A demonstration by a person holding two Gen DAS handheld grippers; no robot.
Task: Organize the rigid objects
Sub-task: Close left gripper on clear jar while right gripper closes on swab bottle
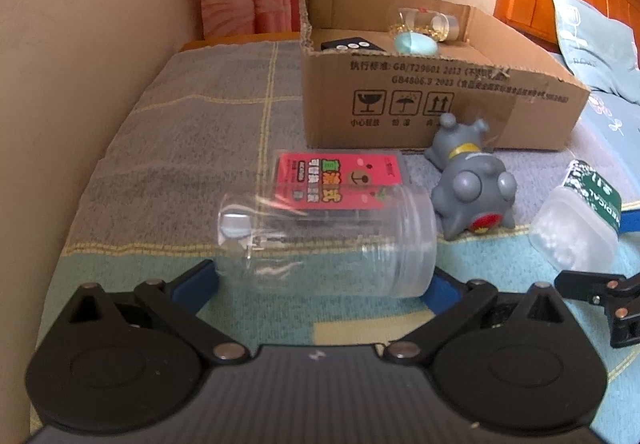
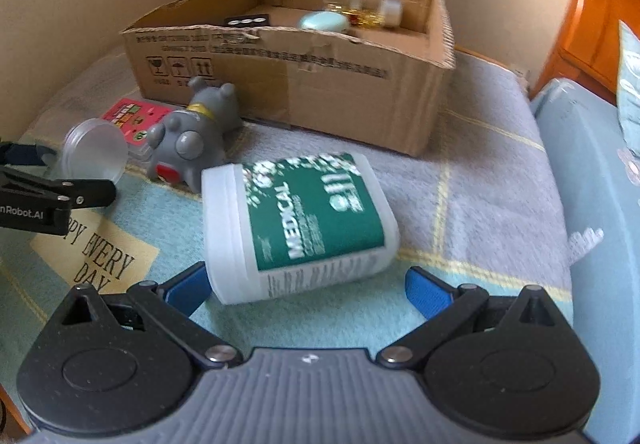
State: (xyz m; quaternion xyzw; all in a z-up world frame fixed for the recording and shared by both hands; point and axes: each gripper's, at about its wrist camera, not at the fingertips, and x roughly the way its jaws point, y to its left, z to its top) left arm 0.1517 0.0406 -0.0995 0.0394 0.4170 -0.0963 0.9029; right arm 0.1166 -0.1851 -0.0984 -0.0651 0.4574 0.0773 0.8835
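- The left gripper [image 1: 326,280] stands wide open, its blue pads flanking a clear plastic jar [image 1: 332,240]; whether the pads touch the jar I cannot tell.
- The jar lies on its side on the bed [image 1: 180,147], a smooth see-through cylinder with a ribbed threaded mouth.
- Just behind it lies a flat pink packet [image 1: 336,173] in a clear case, glossy and rectangular.
- A grey rubbery toy dog [image 1: 470,179] lies tipped over near the front wall of the cardboard box [image 1: 400,111].
- The box is open-topped corrugated card with torn edges; inside are a black remote, a pale blue rounded piece and a clear jar with gold bits.
- The right gripper [image 2: 308,286] is also spread wide, its blue pads either side of a white medical tub [image 2: 304,228].
- The tub is translucent, squarish with rounded corners, wrapped in a green label, lying on its side on the fuzzy checked blanket [image 2: 480,179].
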